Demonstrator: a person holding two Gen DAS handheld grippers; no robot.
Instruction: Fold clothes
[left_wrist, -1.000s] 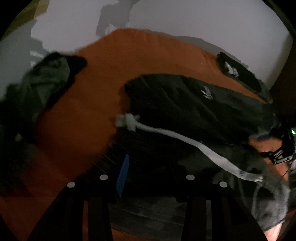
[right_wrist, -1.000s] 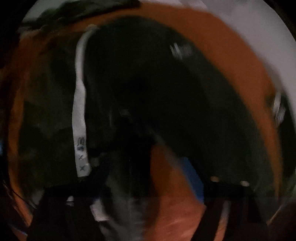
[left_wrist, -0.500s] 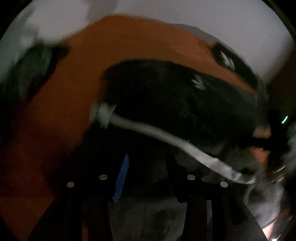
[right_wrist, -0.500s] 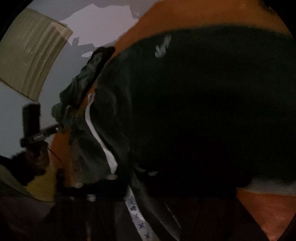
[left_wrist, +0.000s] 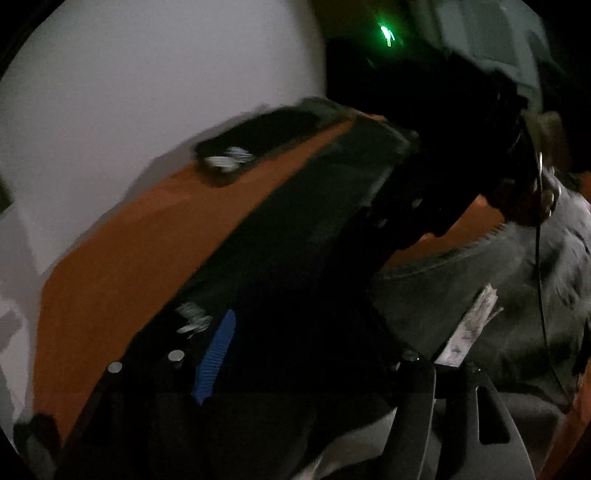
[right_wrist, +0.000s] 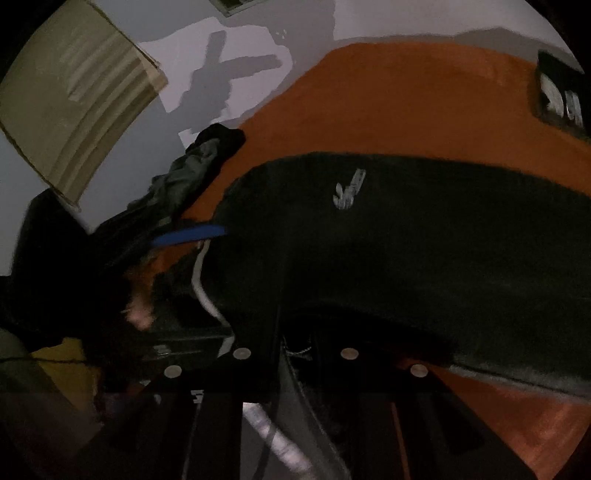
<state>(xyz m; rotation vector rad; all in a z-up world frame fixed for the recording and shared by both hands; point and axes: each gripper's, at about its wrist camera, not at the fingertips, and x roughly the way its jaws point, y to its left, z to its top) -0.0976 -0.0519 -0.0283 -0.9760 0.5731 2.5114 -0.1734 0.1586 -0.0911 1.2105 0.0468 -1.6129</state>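
The right hand-held gripper (right_wrist: 295, 369) is pinching narrow on the near edge of the dark garment (right_wrist: 406, 240) lying on the orange bed (right_wrist: 406, 99), while the left hand-held gripper (left_wrist: 295, 373), jaws just opened and apparently gripping nothing, is needing a fresh hold for the next fold.

matt dark cloth garment (right_wrist: 406, 236), seemingly fuzzy orange cover (right_wrist: 406, 99).

Motion blur smears the folded dark garment (left_wrist: 255, 147); its pale print is unreadable.
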